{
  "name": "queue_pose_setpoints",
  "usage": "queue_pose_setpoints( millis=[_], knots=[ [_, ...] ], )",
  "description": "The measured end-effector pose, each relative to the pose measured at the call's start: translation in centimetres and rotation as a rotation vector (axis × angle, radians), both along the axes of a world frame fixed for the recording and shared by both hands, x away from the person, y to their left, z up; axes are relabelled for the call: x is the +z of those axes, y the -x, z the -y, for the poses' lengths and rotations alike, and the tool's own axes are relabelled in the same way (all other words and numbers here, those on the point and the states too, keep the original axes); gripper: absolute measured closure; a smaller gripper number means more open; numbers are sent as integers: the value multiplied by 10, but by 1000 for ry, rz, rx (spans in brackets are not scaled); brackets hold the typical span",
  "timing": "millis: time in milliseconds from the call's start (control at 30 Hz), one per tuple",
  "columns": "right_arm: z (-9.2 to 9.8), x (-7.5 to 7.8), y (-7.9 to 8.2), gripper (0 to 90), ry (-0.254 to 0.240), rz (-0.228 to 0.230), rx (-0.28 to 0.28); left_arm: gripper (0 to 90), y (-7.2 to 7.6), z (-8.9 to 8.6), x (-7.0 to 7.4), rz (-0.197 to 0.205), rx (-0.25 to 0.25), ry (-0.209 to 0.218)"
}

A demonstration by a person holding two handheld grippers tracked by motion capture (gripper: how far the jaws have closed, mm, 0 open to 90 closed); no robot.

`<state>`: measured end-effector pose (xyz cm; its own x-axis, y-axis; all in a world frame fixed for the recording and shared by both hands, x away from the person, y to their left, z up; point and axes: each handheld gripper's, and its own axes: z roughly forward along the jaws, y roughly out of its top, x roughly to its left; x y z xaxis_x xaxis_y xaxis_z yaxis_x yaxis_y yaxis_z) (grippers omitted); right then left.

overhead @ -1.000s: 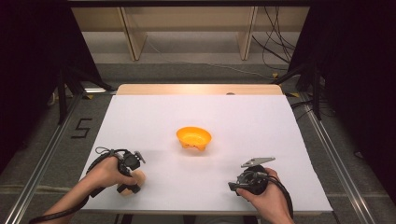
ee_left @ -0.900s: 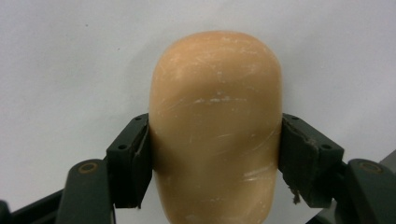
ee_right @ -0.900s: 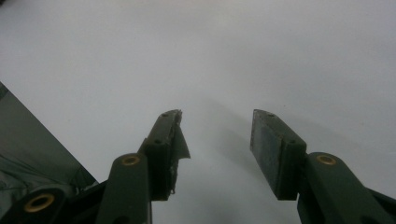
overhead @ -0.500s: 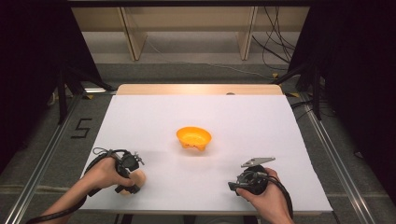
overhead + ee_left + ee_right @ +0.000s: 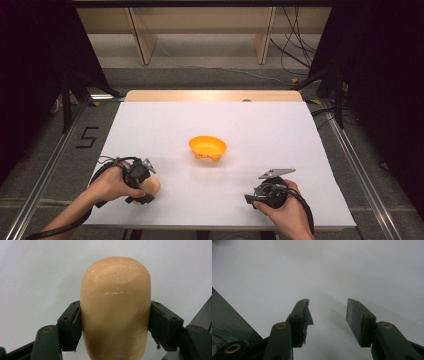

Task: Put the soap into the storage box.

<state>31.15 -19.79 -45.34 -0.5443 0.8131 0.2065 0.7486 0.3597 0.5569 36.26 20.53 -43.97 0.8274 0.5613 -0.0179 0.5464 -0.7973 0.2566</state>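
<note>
L gripper (image 5: pixel 115 322) pinching tan rounded block (image 5: pixel 116 307) mid-body; lift straight (smooth, may slip) | R gripper (image 5: pixel 327 315) spread, idle | likely goal: orange bowl (image 5: pixel 207 148)

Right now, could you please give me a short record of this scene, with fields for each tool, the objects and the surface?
left tool: shut on the tan rounded object, jaws pressed on both of its sides, near the table's front left
right tool: open, nothing between its jaws, near the front right
orange bowl: upright near the table's middle, apart from both tools
surface: white table cover
bowl contents: something reddish inside, too small to identify
</note>
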Motion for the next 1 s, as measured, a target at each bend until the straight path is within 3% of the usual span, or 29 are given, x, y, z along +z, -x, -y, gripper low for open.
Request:
queue_pose_setpoints(
  millis=[300, 400, 467, 633, 667, 733, 767, 900, 1000],
  knots=[
    [0, 0, 0, 534, -3, 13, 4, 324, -3, 6, 8, 46, -19, 43],
    [1, 0, 0, 534, -2, 14, 2, 324, -3, 7, 9, 55, -4, 69],
    [-1, 1, 1, 534, -14, -8, -15, 324, -4, 8, 10, 60, -11, 66],
    [0, 0, 0, 535, -16, 7, -11, 324, -5, 10, 13, 80, -11, 87],
    [0, 0, -1, 535, -23, -3, 0, 324, -6, 10, 15, 88, -29, 80],
    [1, 0, -1, 536, -25, 1, 3, 324, -6, 12, 14, 107, -17, 108],
    [1, -1, -2, 535, -54, -4, 19, 324, -6, 13, 15, 114, -13, 118],
    [1, 0, -1, 535, -48, -3, 15, 324, -8, 13, 16, 125, -19, 117],
    [1, 0, -1, 535, -49, -2, 12, 324, -8, 15, 15, 143, 2, 146]
  ],
)
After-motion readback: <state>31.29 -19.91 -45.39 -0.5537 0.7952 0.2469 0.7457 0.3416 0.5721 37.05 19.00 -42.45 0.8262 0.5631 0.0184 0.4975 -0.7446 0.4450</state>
